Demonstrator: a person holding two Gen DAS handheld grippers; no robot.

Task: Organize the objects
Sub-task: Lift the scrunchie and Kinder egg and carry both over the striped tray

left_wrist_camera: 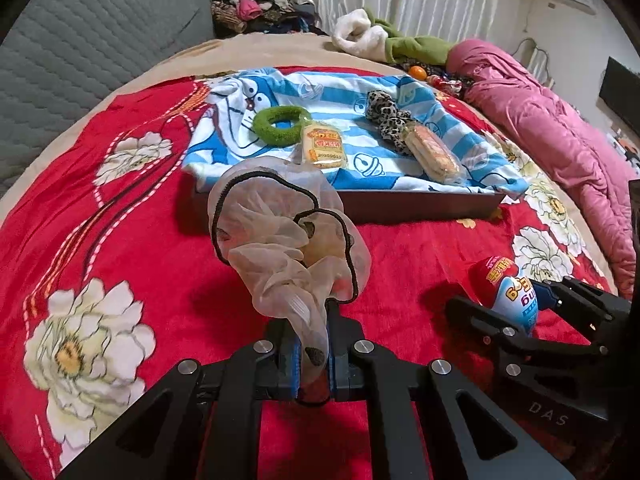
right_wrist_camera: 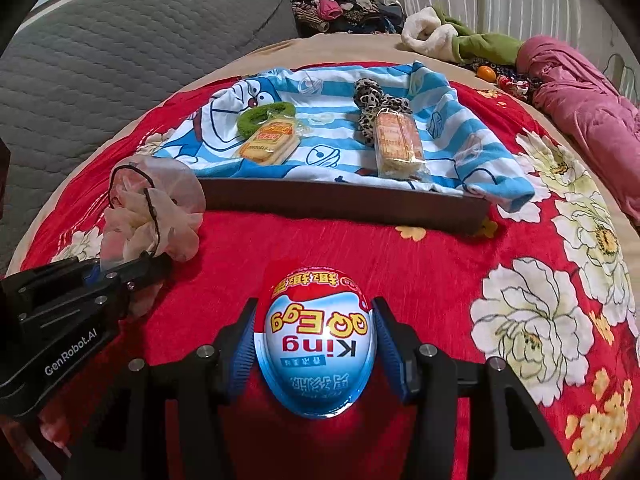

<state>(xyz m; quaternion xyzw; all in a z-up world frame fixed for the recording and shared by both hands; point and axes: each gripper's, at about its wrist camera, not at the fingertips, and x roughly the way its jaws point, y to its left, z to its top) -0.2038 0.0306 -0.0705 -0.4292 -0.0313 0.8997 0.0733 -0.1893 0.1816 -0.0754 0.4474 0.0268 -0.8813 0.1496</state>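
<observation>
The left gripper (left_wrist_camera: 312,360) is closed on a soft, light sheer beige scrunchie (left_wrist_camera: 286,240), while the right gripper (right_wrist_camera: 316,344) clasps a smooth, probably slippery blue-red plastic egg (right_wrist_camera: 318,344) at its widest part.

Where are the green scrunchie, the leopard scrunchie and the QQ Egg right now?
green scrunchie (left_wrist_camera: 277,122), left wrist view, on its fuzzy ring.
leopard scrunchie (left_wrist_camera: 386,117), left wrist view, on its spotted folds.
QQ Egg (right_wrist_camera: 318,340), right wrist view, on its printed front.
</observation>
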